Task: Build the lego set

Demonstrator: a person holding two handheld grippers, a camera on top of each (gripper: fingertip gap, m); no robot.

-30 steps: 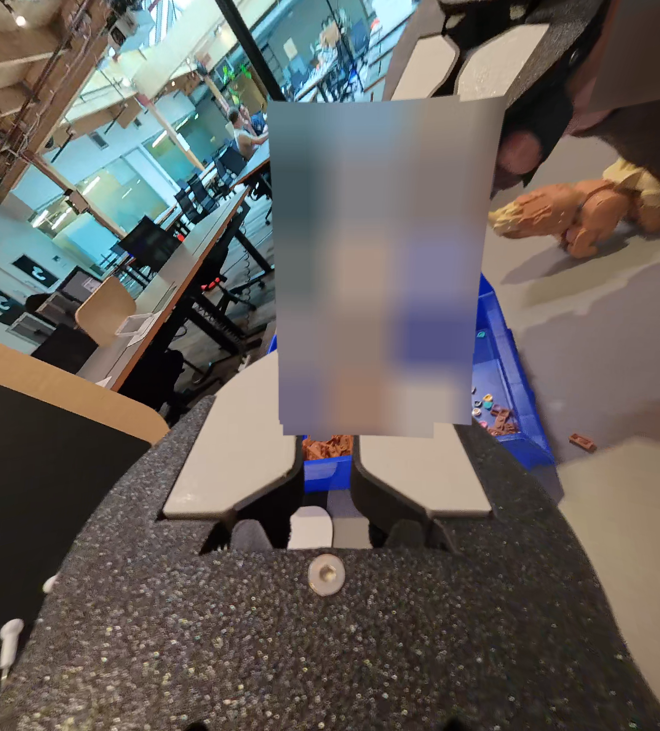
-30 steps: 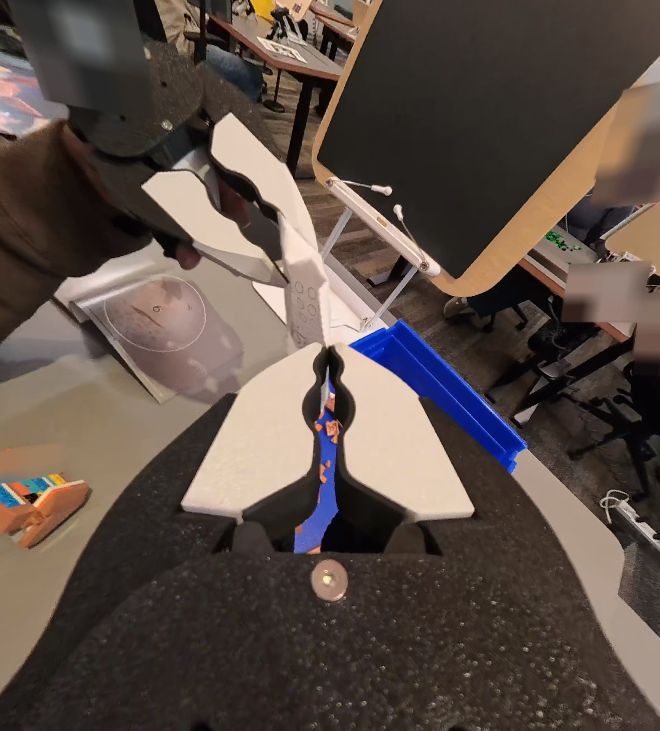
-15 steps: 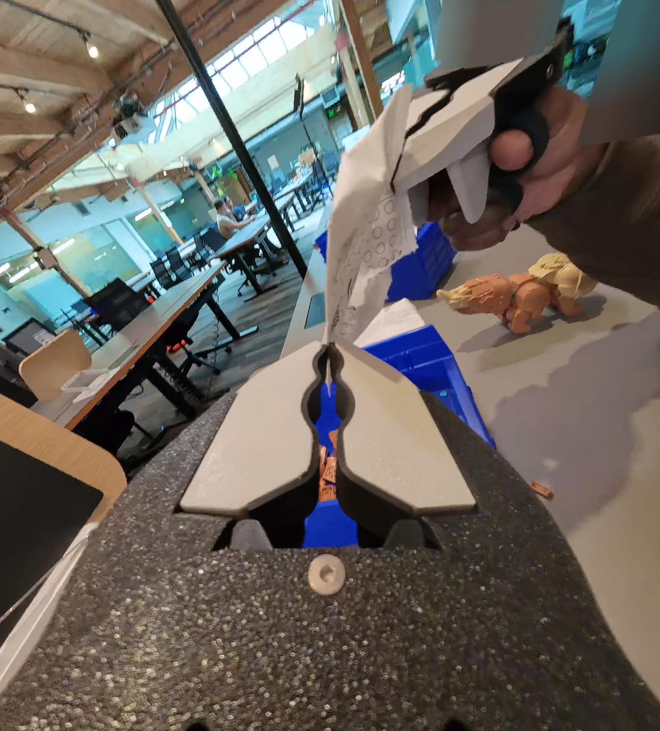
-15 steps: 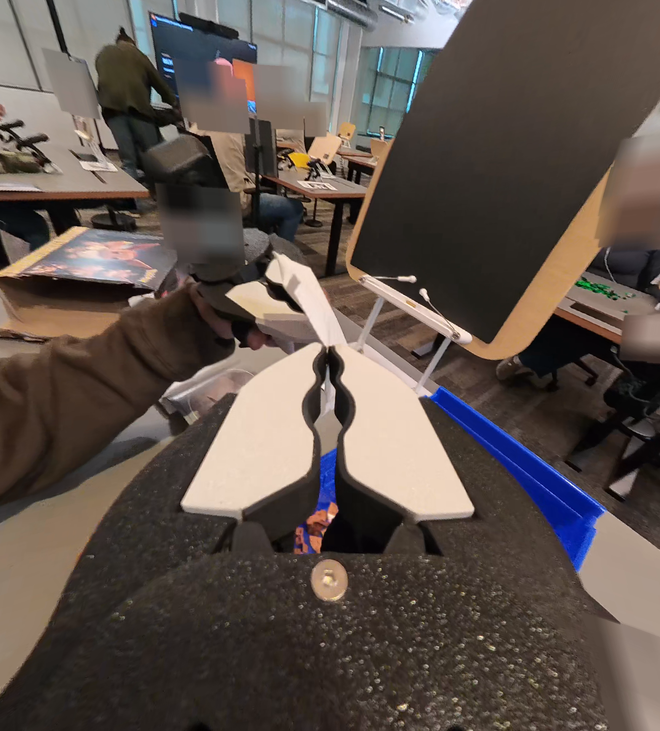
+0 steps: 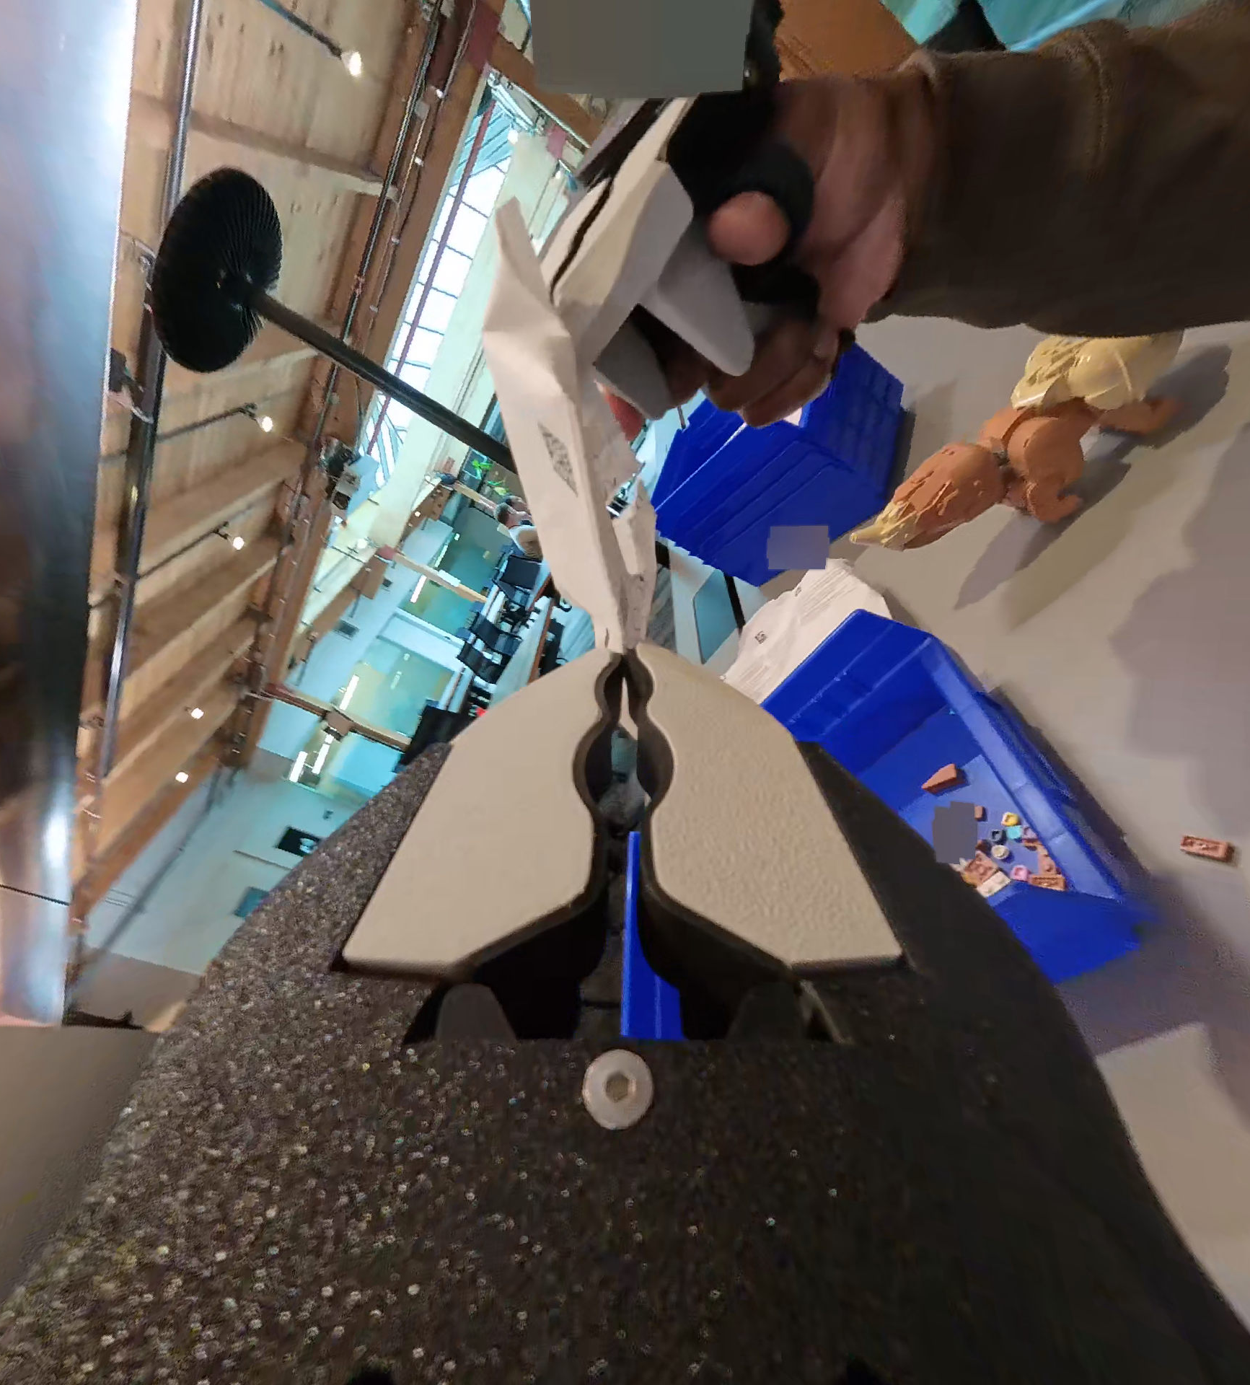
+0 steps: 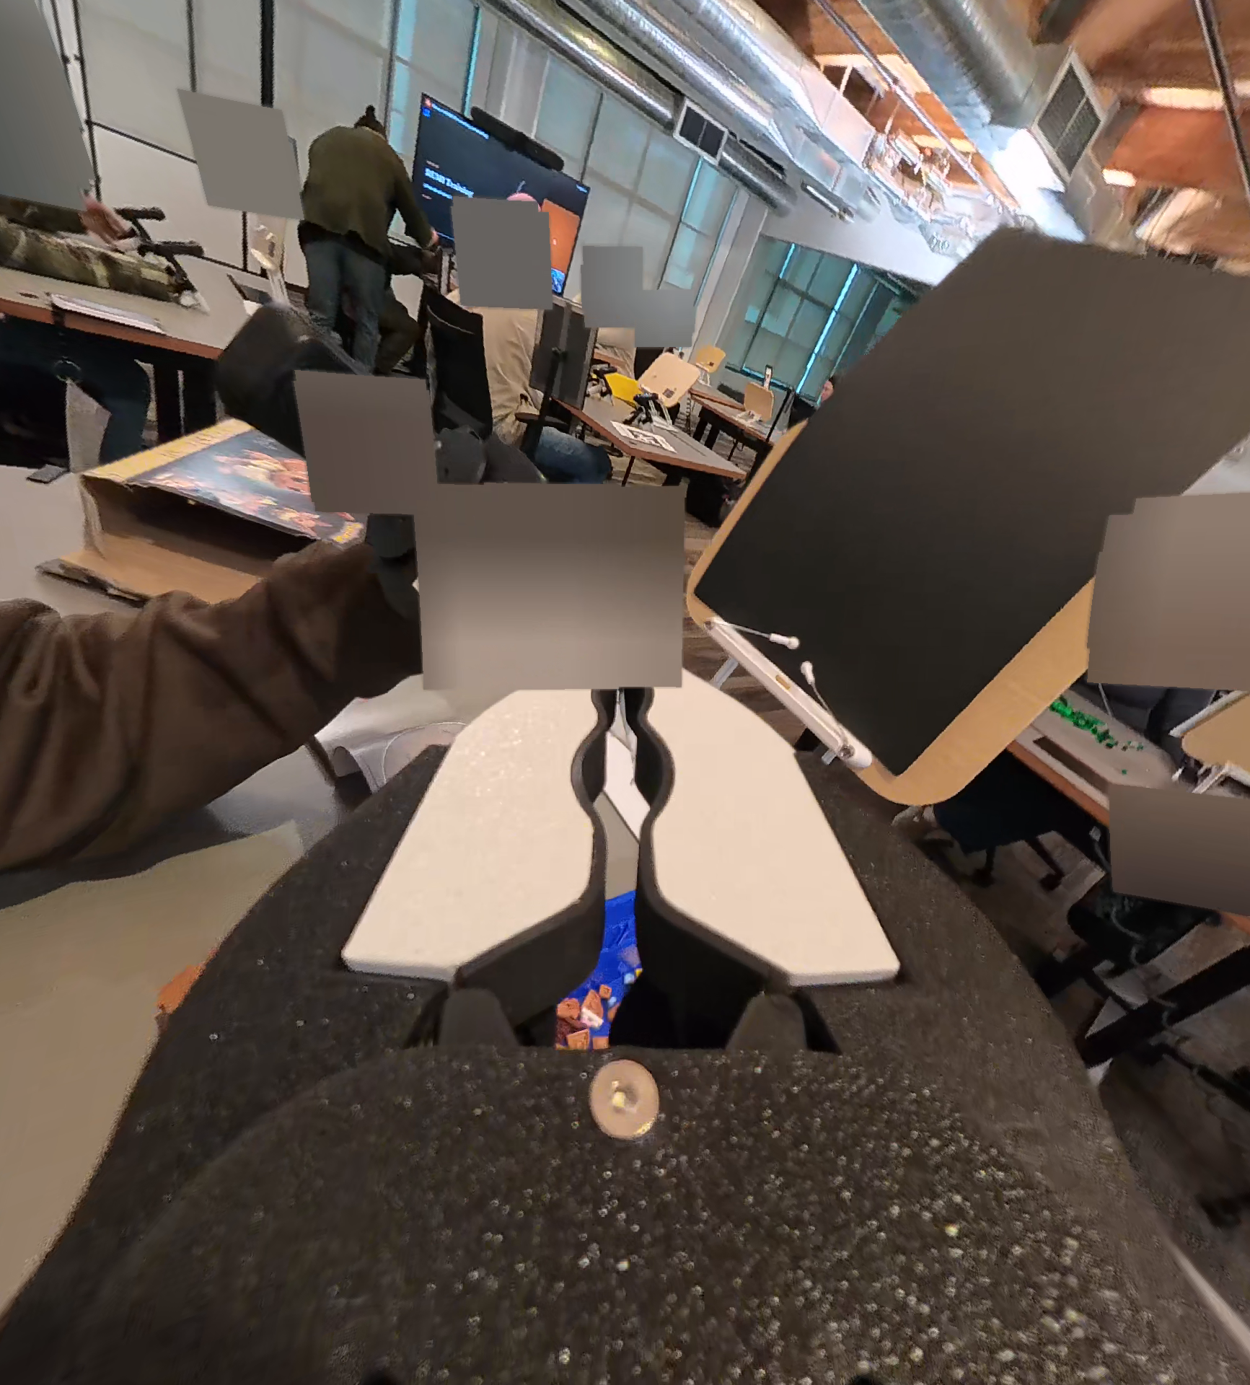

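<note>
1. Your nearest blue bin [image 5: 899,674] sits right of centre in the left wrist view on the grey table [image 5: 1206,749]; small brown, pink and tan lego pieces [image 5: 1004,862] lie at its lower end and one brown brick [image 5: 938,779] lies alone higher up; a stack of blue bins [image 5: 779,480] stands beyond it, contents hidden; in the right wrist view a sliver of blue bin with brown pieces shows through the gap behind your fingers.
2. Your left gripper [image 5: 623,656] has its tips pressed together on the lower end of a white paper bag [image 5: 569,465]; the bag stretches up to the upper centre of the frame.
3. Your right gripper [image 5: 592,300], seen in the left wrist view at the top centre, is clamped on the bag's upper end; its fingers [image 5: 629,247] meet on the paper; in its own view the tips run under a blurred patch, with a narrow gap lower down.
4. A brown and tan lego animal [image 5: 1011,465] stands on the table at the right edge; a single brown brick [image 5: 1206,848] lies loose on the table just right of the near bin; white paper sheets [image 5: 809,622] lie above that bin.
5. In the right wrist view an opened cardboard box [image 6: 179,510] lies at the left, and a black board [image 6: 981,487] tilts at the right.
</note>
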